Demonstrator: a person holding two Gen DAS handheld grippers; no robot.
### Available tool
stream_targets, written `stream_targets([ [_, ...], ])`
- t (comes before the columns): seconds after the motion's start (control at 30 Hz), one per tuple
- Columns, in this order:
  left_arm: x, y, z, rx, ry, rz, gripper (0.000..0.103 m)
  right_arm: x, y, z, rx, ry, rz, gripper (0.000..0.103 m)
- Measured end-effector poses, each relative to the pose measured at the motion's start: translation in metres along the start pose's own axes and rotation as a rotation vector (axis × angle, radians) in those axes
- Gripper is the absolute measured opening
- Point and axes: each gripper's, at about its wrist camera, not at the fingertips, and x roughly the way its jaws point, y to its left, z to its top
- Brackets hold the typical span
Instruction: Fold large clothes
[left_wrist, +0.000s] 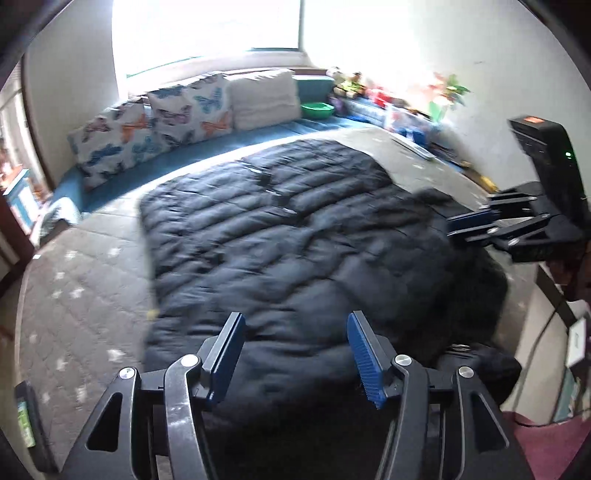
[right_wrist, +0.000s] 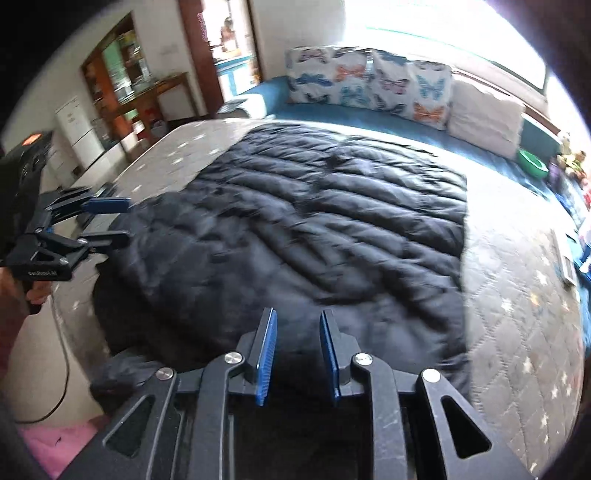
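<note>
Black quilted coat (left_wrist: 295, 236), spread on mattress (left_wrist: 74, 295), hem overhanging near edge. Left gripper (left_wrist: 295, 354) wide open, right gripper (right_wrist: 297, 354) half-open, both empty. Advised: pinch both near corners evenly before lifting.

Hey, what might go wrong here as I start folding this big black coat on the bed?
1. Neither the left gripper nor the right gripper holds the black coat; its puffy fabric may slip from the fingers.
2. Part of the coat hangs over the bed edge, so a pull could drag it off.
3. Both views are blurred; a fast grab may miss.
</note>
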Motion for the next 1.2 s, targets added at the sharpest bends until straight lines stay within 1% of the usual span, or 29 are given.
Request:
stream_targets([
  [0.03, 0.007, -0.006, -0.002, 0.012, 0.016, -0.005, 0.062, 0.004, 0.003, -0.001, -0.009, 0.009, 0.007, 0.027],
  [0.1, 0.023, -0.014, -0.009, 0.042, 0.062, 0.002, 0.062, 0.018, 0.008, -0.006, -0.027, 0.041, -0.009, 0.027],
  [0.17, 0.035, -0.017, -0.019, 0.053, 0.085, 0.004, 0.062, 0.027, 0.006, -0.013, -0.031, 0.057, -0.013, 0.027],
  [0.3, 0.050, -0.014, -0.033, 0.051, 0.091, -0.013, 0.062, 0.042, 0.000, -0.023, -0.010, 0.078, 0.024, 0.028],
  [0.4, 0.059, -0.016, -0.039, 0.058, 0.087, 0.003, 0.063, 0.057, 0.000, -0.030, -0.003, 0.076, 0.022, 0.028],
  [0.47, 0.060, -0.019, -0.042, 0.079, 0.081, 0.020, 0.063, 0.058, 0.003, -0.030, -0.010, 0.070, 0.011, 0.028],
  [0.53, 0.056, -0.018, -0.042, 0.081, 0.088, 0.017, 0.064, 0.054, 0.003, -0.027, -0.020, 0.083, 0.017, 0.027],
  [0.63, 0.044, -0.017, -0.038, 0.086, 0.097, 0.021, 0.064, 0.034, -0.003, -0.018, 0.012, 0.081, 0.047, 0.027],
  [0.7, 0.032, -0.018, -0.034, 0.095, 0.086, 0.027, 0.064, 0.016, -0.008, -0.012, 0.027, 0.038, 0.046, 0.027],
  [0.77, 0.017, -0.020, -0.033, 0.107, 0.069, 0.026, 0.064, 0.002, -0.014, -0.007, 0.025, -0.003, 0.006, 0.028],
  [0.8, 0.008, -0.020, -0.034, 0.105, 0.062, 0.015, 0.064, -0.001, -0.019, -0.006, 0.030, -0.014, -0.015, 0.028],
  [0.87, -0.005, -0.022, -0.037, 0.088, 0.062, -0.017, 0.064, 0.003, -0.030, -0.006, 0.057, -0.006, -0.028, 0.028],
  [0.93, -0.019, -0.025, -0.044, 0.065, 0.068, -0.060, 0.064, 0.023, -0.042, -0.012, 0.093, 0.050, -0.039, 0.028],
  [0.97, -0.023, -0.028, -0.049, 0.055, 0.083, -0.085, 0.064, 0.038, -0.049, -0.019, 0.120, 0.092, -0.019, 0.028],
  [1.0, -0.027, -0.033, -0.054, 0.053, 0.097, -0.099, 0.065, 0.045, -0.052, -0.021, 0.134, 0.098, 0.002, 0.029],
  [1.03, -0.031, -0.039, -0.060, 0.051, 0.113, -0.108, 0.069, 0.048, -0.055, -0.025, 0.151, 0.084, 0.019, 0.028],
  [1.07, -0.033, -0.045, -0.066, 0.055, 0.123, -0.114, 0.071, 0.045, -0.057, -0.025, 0.161, 0.078, 0.023, 0.028],
  [1.13, -0.037, -0.058, -0.076, 0.072, 0.142, -0.124, 0.073, 0.034, -0.055, -0.021, 0.172, 0.062, 0.017, 0.028],
  [1.2, -0.039, -0.071, -0.086, 0.076, 0.160, -0.150, 0.076, 0.017, -0.051, -0.020, 0.157, 0.038, 0.003, 0.028],
])
